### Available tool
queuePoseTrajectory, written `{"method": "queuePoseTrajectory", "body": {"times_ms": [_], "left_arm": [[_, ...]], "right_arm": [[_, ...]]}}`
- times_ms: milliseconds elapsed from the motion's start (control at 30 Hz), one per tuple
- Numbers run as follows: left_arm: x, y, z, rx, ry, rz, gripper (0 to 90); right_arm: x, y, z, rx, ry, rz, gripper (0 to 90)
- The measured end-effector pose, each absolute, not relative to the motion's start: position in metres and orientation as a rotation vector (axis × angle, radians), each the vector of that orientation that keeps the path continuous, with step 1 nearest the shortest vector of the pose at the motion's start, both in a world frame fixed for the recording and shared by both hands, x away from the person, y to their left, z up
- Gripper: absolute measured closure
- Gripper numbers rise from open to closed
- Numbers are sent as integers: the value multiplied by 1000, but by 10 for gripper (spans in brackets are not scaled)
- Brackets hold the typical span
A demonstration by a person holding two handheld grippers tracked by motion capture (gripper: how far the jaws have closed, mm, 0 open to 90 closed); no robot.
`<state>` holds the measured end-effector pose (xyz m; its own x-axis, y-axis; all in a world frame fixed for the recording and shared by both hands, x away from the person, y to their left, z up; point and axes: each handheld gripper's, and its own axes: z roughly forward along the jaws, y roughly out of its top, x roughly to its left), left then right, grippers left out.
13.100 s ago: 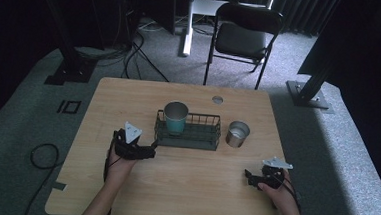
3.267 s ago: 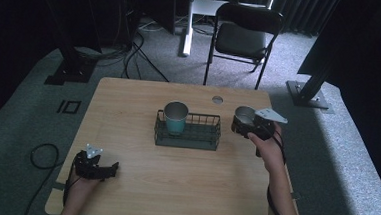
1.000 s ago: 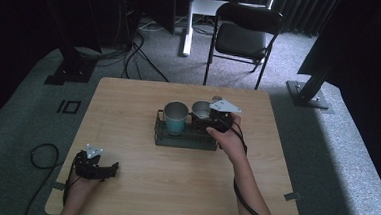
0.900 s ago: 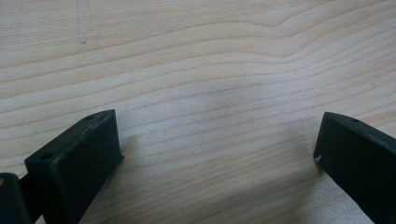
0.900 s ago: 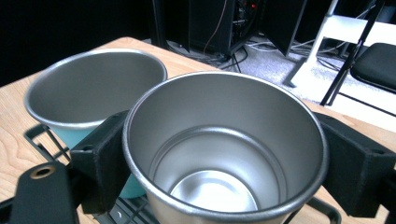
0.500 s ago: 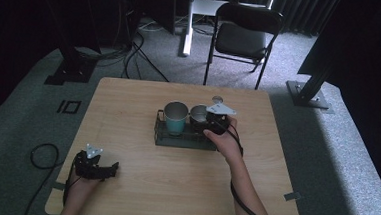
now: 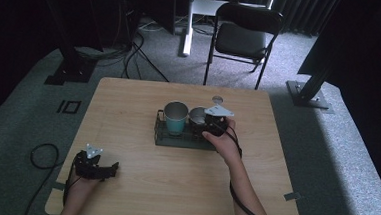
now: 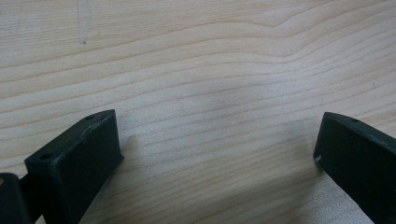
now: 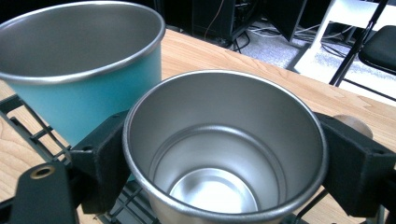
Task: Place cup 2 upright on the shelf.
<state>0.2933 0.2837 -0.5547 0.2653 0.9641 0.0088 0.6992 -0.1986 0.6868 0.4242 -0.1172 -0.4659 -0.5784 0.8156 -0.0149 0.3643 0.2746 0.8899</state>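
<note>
The right tongs [image 7: 208,124] clamp a bare steel cup [image 9: 224,149] by its sides, one jaw on each flank, holding it upright over the right part of the black wire basket [image 7: 162,136]. Just beside it stands a teal cup [image 7: 175,117] inside the basket; their rims look close to touching. The steel cup is empty, with a shiny inside. The left tongs [image 7: 97,169] rest wide open and hold nothing, near the table's [image 7: 129,98] front left edge, with bare wood around them.

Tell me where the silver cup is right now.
In the high view, the silver cup is clamped in the right gripper over the black wire rack at table centre, immediately right of the teal cup.
</note>
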Motion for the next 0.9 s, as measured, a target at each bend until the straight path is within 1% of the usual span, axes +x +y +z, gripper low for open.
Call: {"method": "queuePoseTrajectory", "body": {"times_ms": [400, 900], "left_arm": [[293, 284, -555, 1973, 1498, 606, 12], [293, 284, -555, 1973, 1498, 606, 12]], "right_arm": [[418, -115, -475, 1039, 2108, 1241, 134], [418, -121, -478, 1032, 2130, 1285, 128]]}}
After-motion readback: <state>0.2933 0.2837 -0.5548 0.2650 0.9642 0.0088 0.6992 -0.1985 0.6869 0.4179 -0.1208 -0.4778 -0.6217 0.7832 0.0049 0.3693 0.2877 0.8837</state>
